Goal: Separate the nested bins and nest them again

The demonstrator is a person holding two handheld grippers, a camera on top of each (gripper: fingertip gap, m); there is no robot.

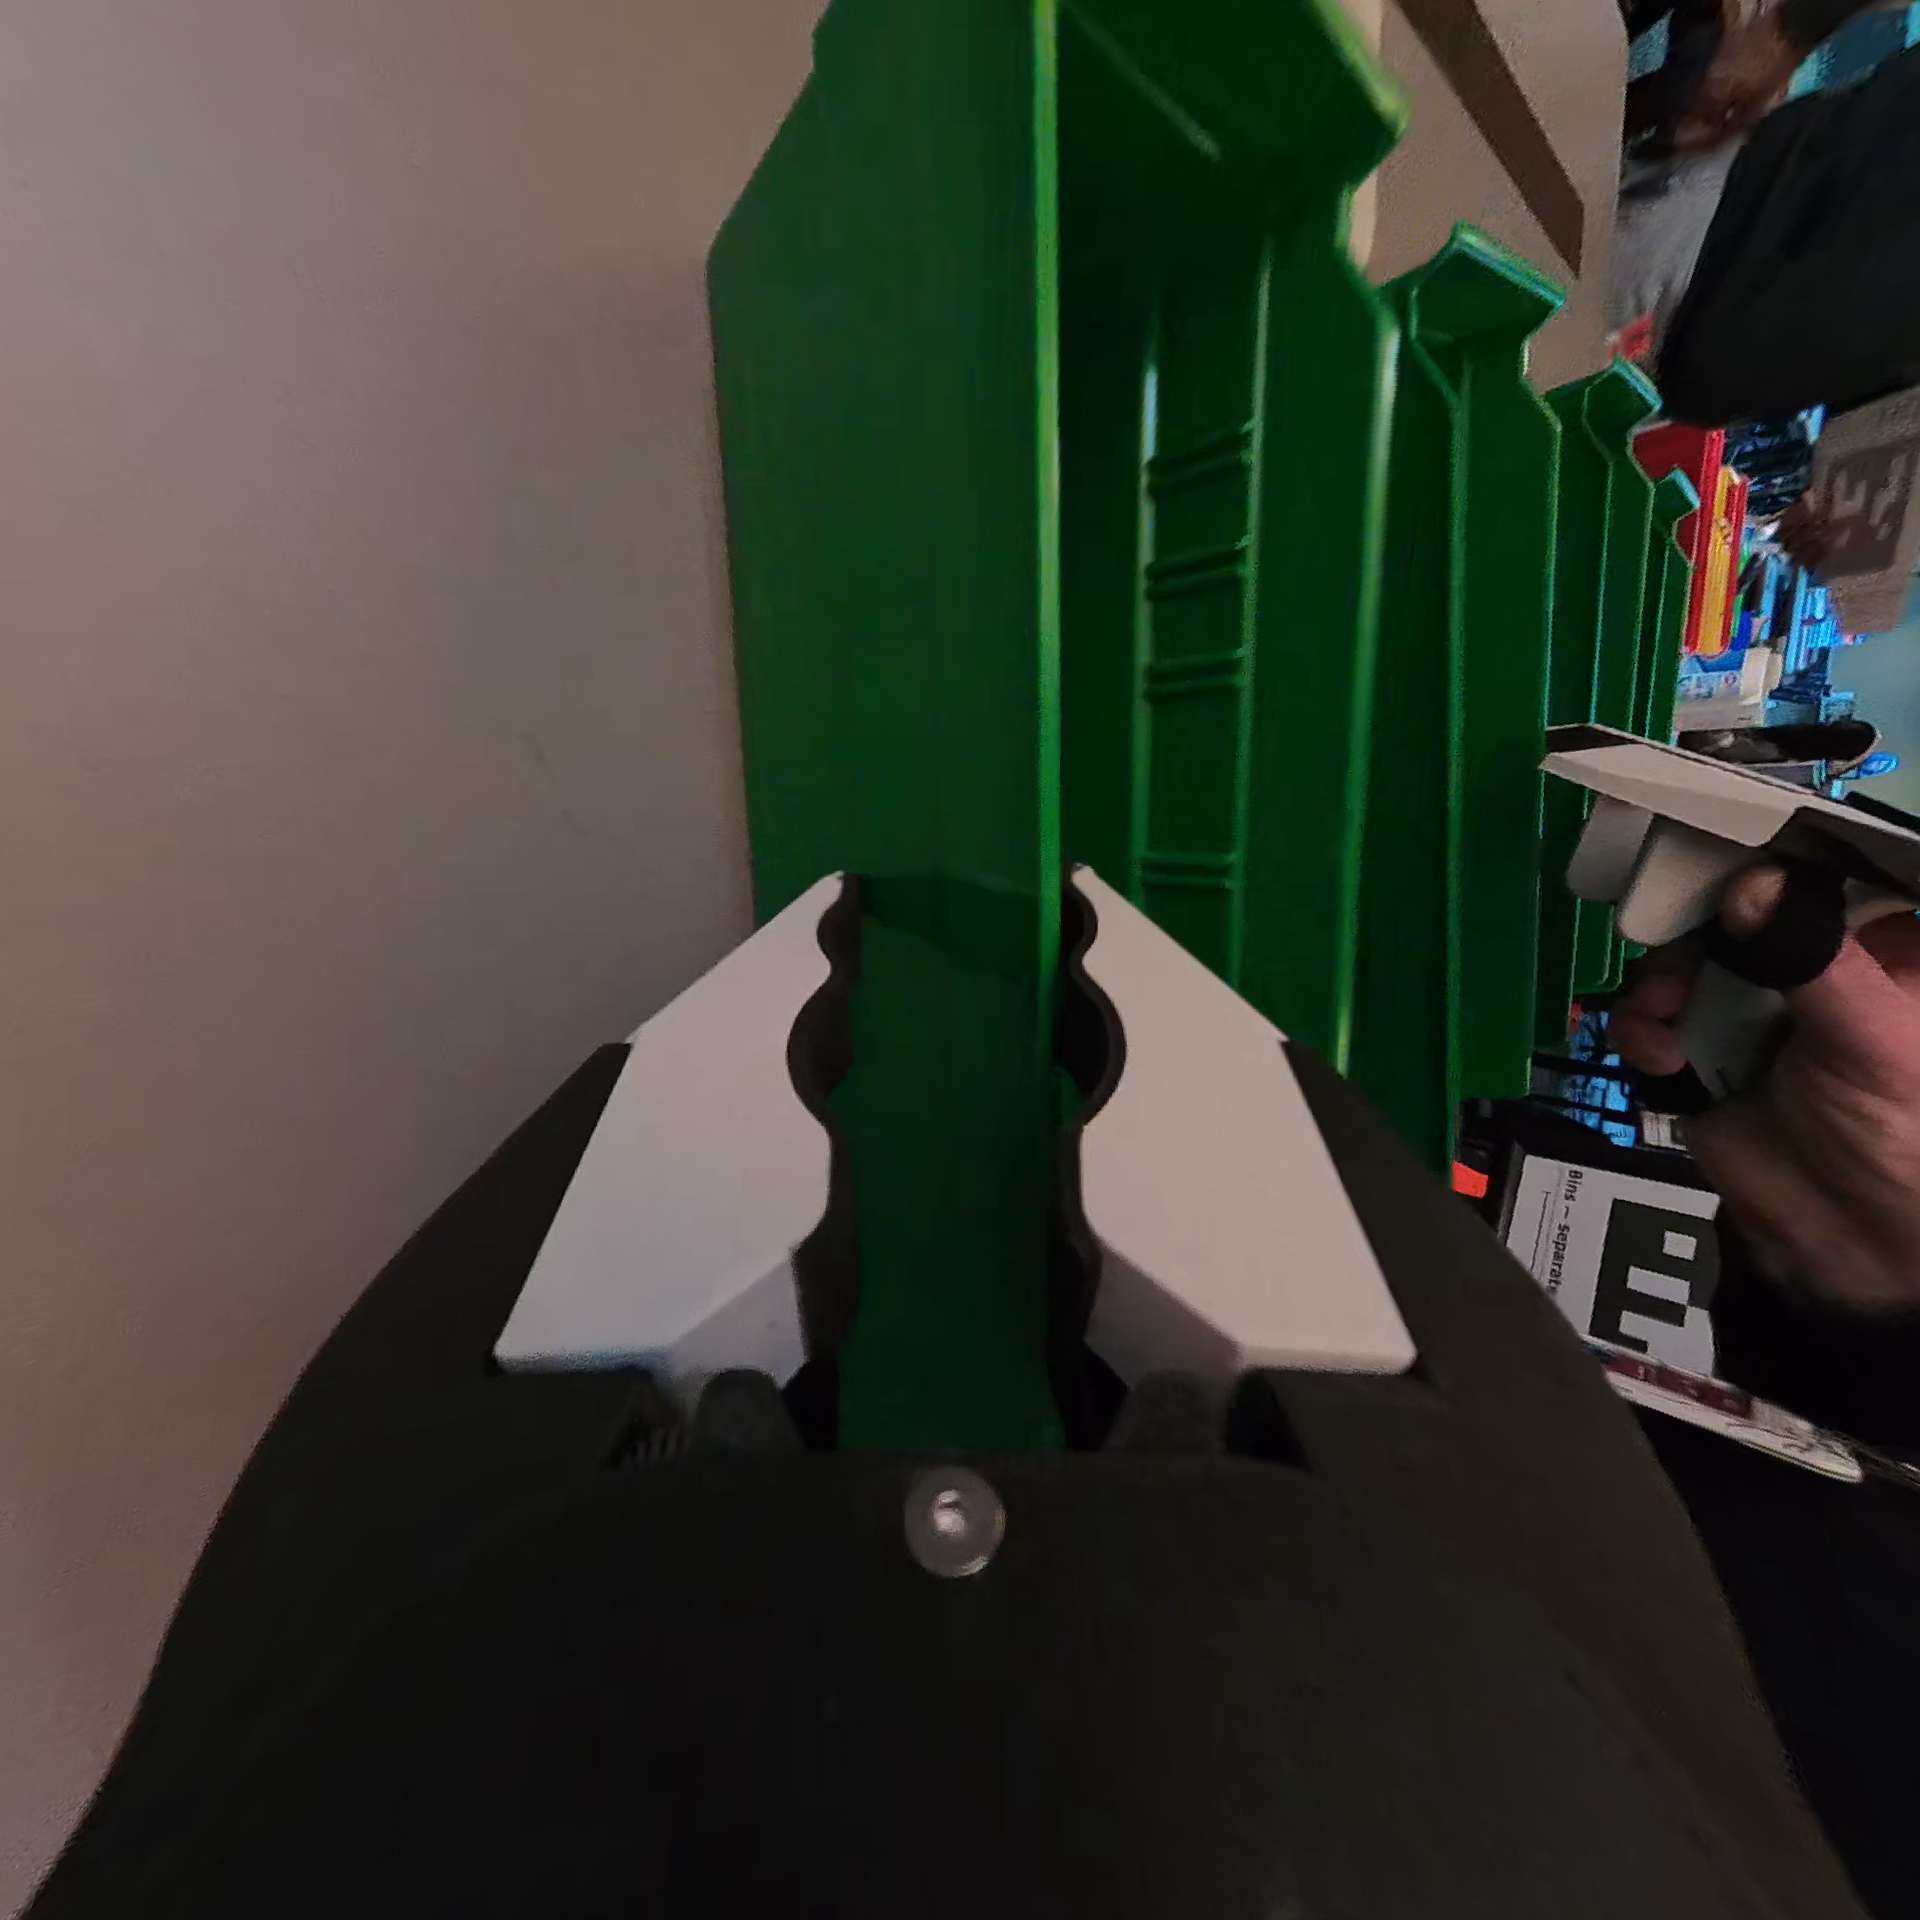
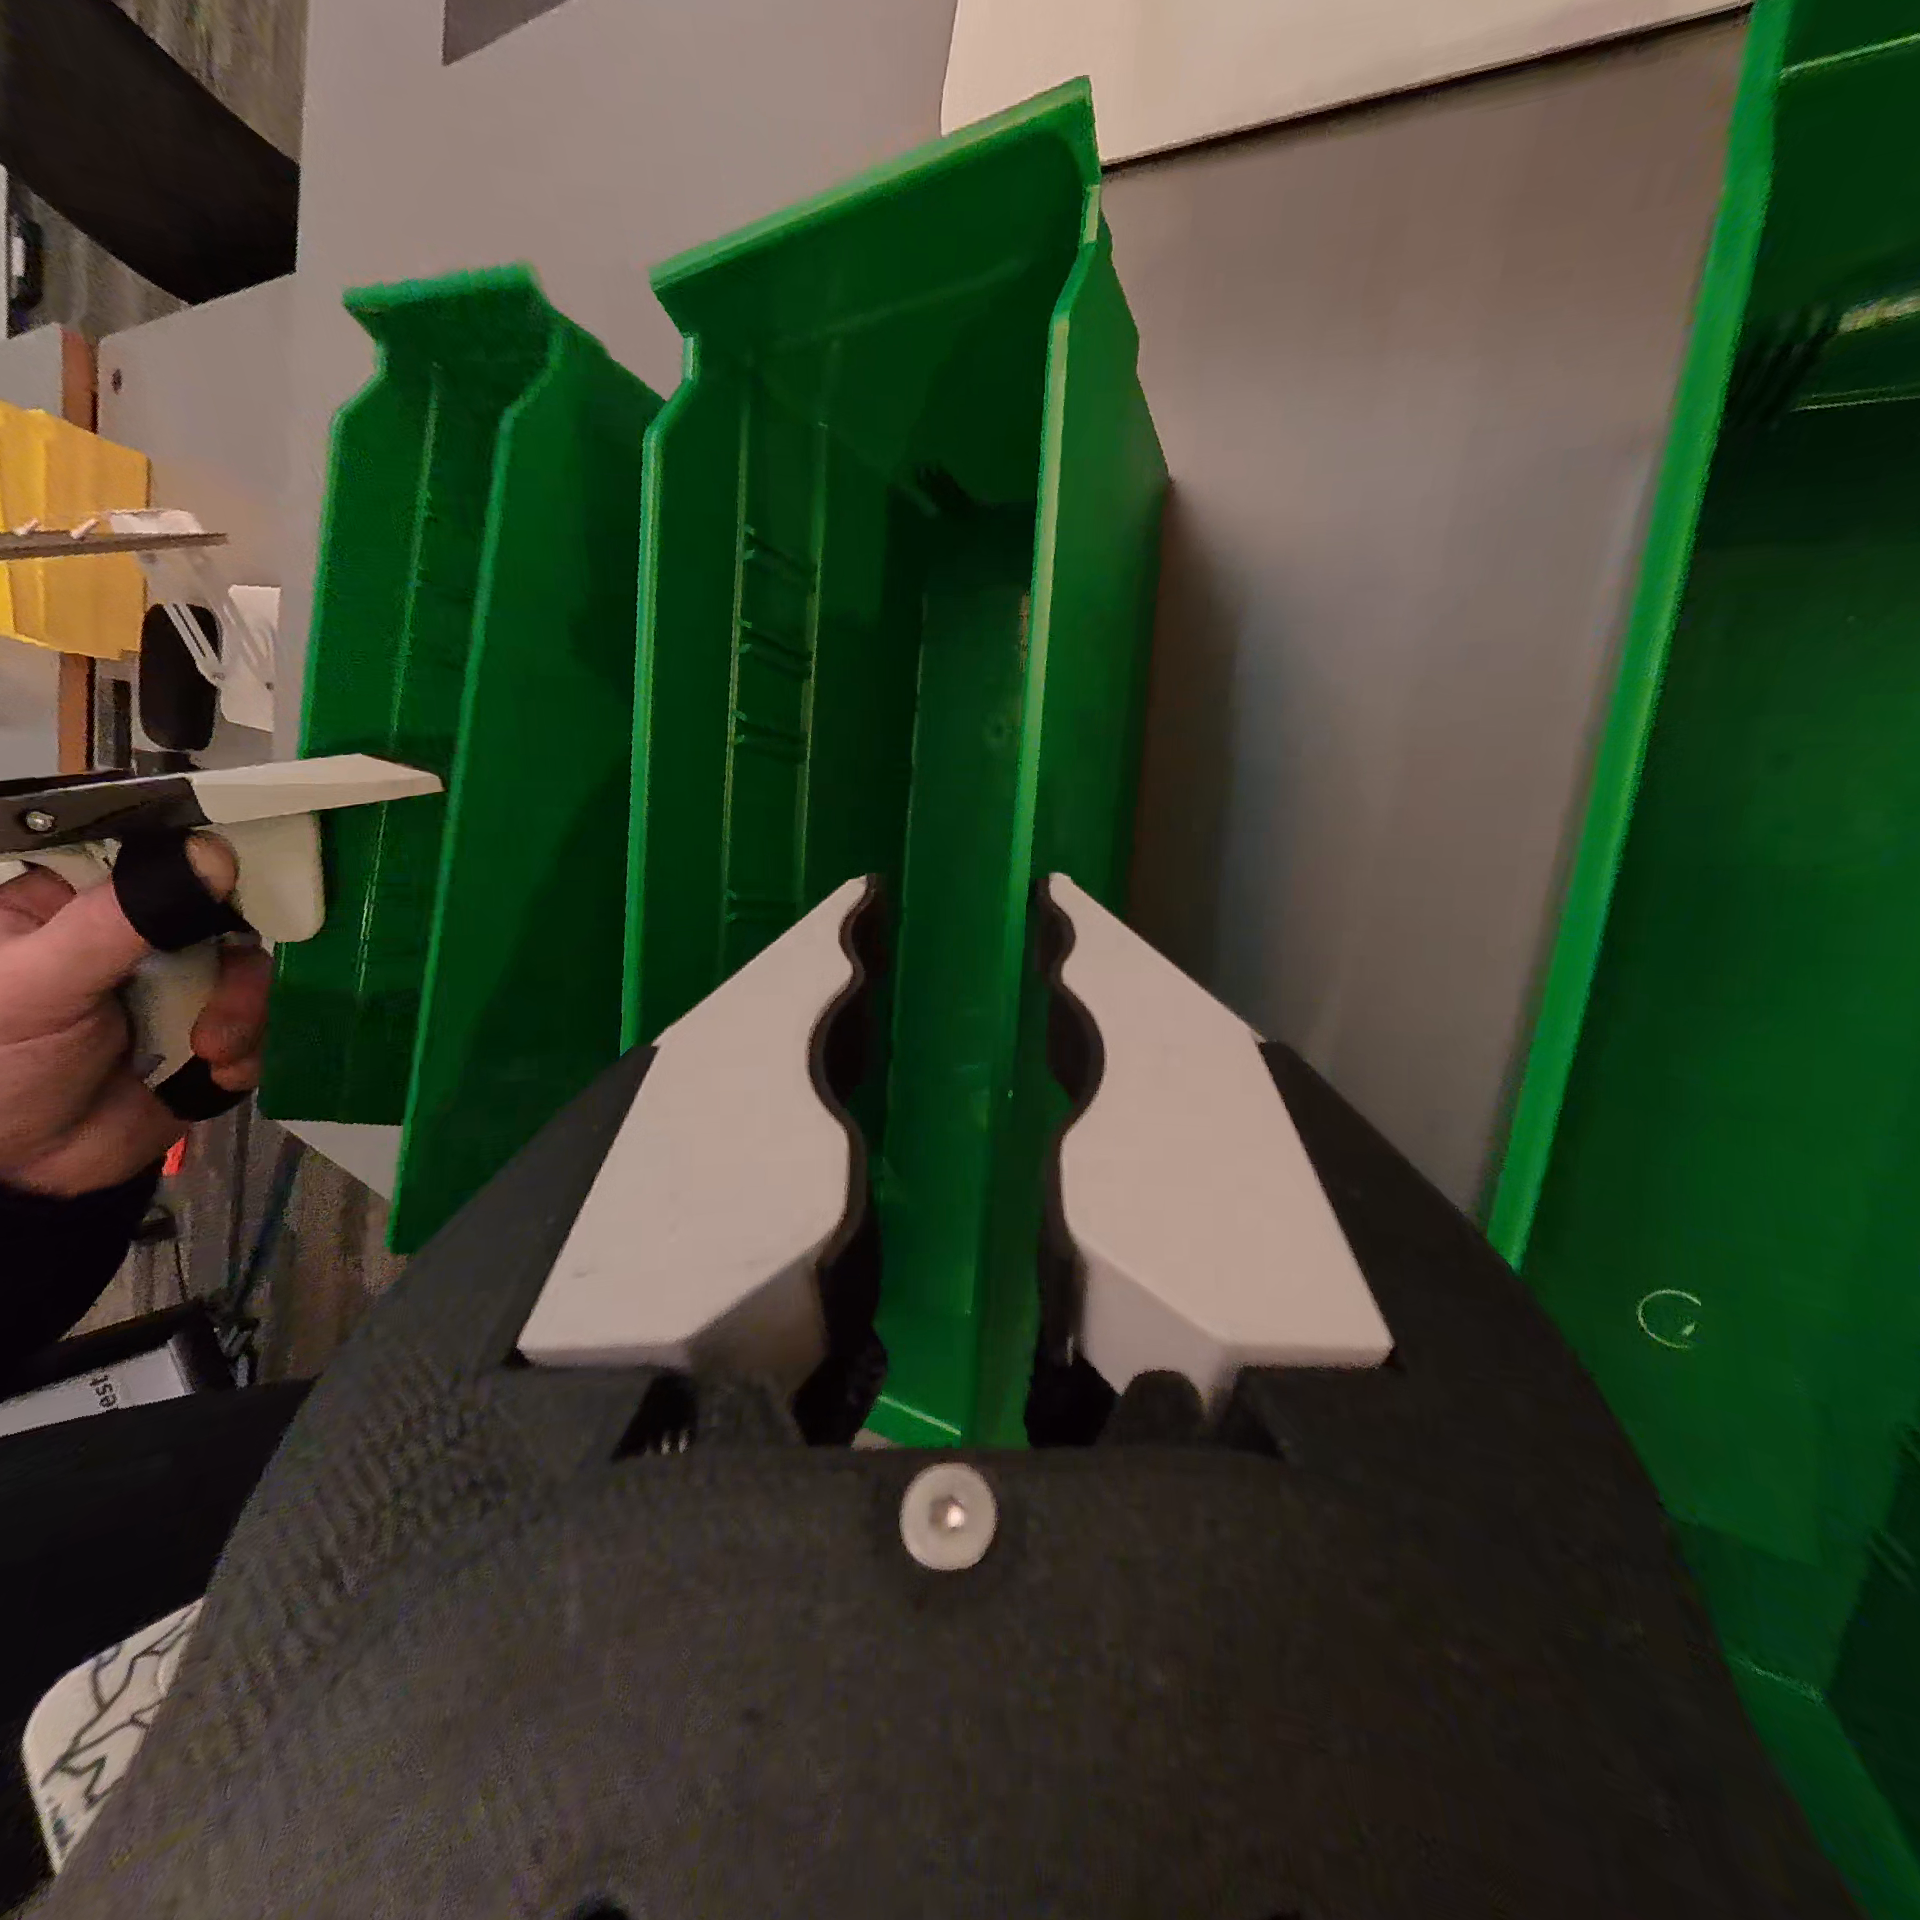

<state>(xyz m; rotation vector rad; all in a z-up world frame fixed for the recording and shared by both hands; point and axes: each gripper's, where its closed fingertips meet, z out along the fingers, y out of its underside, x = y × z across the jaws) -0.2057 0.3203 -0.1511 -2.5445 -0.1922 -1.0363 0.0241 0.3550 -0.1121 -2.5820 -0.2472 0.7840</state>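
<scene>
Left gripper [image 1: 956, 914]: white fingers [image 1: 717, 1122] clamped from both sides on the side wall of a green bin [image 1: 894, 520], the wall running down the middle between the wavy dark pads; that bin turned on edge in the left wrist view, its flat outer face toward a pale wall [image 1: 312, 623], its ribbed inside open to the right; beyond it, more green bins [image 1: 1496, 644] ranked one behind another with stepped rims showing; farther right, the other gripper's white finger and a hand [image 1: 1808, 1122] in black finger loops; below that hand, a card with a black-and-white marker [image 1: 1621, 1268]; red and yellow bins [image 1: 1704, 540] small in the background.

Right gripper [image 2: 956, 904]: white fingers [image 2: 1174, 1143] closed on the side wall of a second green bin [image 2: 831, 623], the wall gripped between the pads; bin also on edge in the right wrist view, open cavity facing left, its back near a grey panel [image 2: 1351, 727]; just left of it and a little apart, another green bin [image 2: 447, 675], with the left gripper's white fingertip at its side, contact not clear; the holding hand [image 2: 94, 997] at the left edge; a large green bin [image 2: 1766, 935] close at the right edge; yellow items [image 2: 62, 520] on a shelf far left.
</scene>
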